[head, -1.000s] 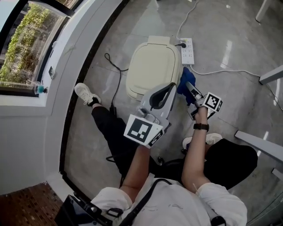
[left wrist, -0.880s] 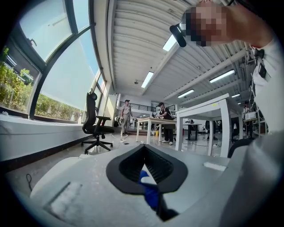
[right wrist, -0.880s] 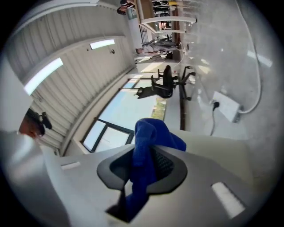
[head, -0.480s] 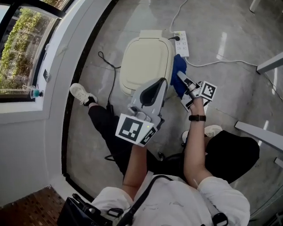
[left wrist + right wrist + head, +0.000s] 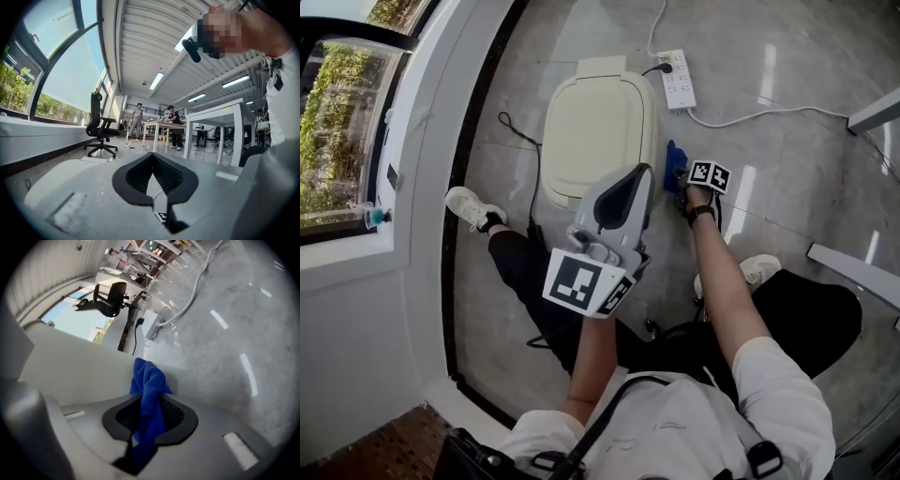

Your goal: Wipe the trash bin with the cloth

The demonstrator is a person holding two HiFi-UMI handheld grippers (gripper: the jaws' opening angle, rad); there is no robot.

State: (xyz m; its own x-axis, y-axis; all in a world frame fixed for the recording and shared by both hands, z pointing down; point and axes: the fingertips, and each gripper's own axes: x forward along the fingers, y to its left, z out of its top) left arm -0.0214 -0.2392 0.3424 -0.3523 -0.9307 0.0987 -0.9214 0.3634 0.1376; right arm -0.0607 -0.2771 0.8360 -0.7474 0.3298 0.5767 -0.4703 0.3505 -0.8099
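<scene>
Cloth (image 5: pixel 149 378), blue and bunched, is clamped between the jaws of the right gripper (image 5: pixel 149 401). One fold stands up past the fingertips, and a tail hangs back between the pads. The cloth is held low against the side wall of the cream trash bin (image 5: pixel 595 122), near the floor (image 5: pixel 787 56). It appears to be touching the wall, though the contact itself cannot be clearly made out. The bin's lid is seen closed from the head view, so nothing inside can be seen. The left gripper (image 5: pixel 153 157) is held raised over the near edge of the bin, its jaws brought together with nothing between them. A white power strip (image 5: pixel 675 80) lies on the floor just beyond the bin, and a white cable (image 5: pixel 750 117) is trailed away from it.
</scene>
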